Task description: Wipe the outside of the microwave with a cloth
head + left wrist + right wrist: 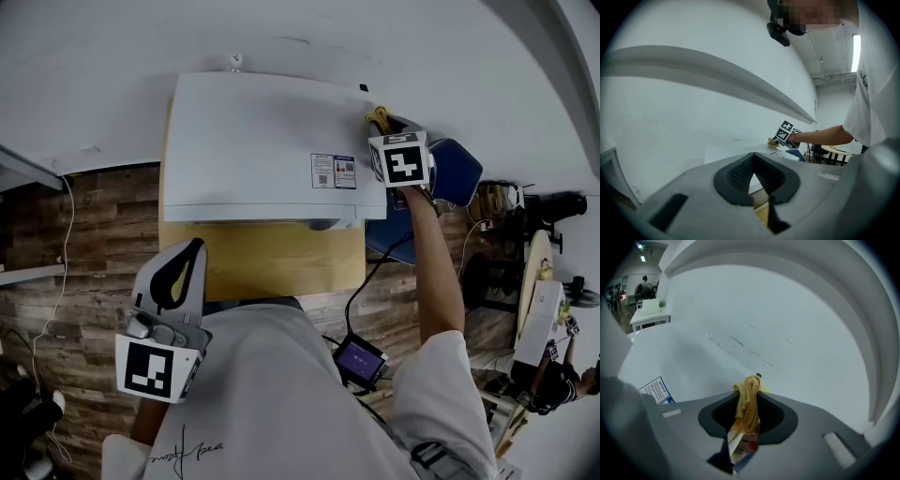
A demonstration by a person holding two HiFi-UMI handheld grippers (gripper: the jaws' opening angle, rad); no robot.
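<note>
Right tool [749,389] w/ cloth [378,116] at microwave [272,150] rear corner, white wall [281,37] behind

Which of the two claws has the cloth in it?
The right claw, clamped on the folded yellow cloth at the white microwave; the left claw is shut on nothing.

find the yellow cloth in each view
Head view: cloth upper right, at the microwave's back right corner.
Left gripper view: small yellow speck right of centre, on the microwave's top.
Right gripper view: centre, pinched between the jaws.
Shared landmark: the white microwave top.
</note>
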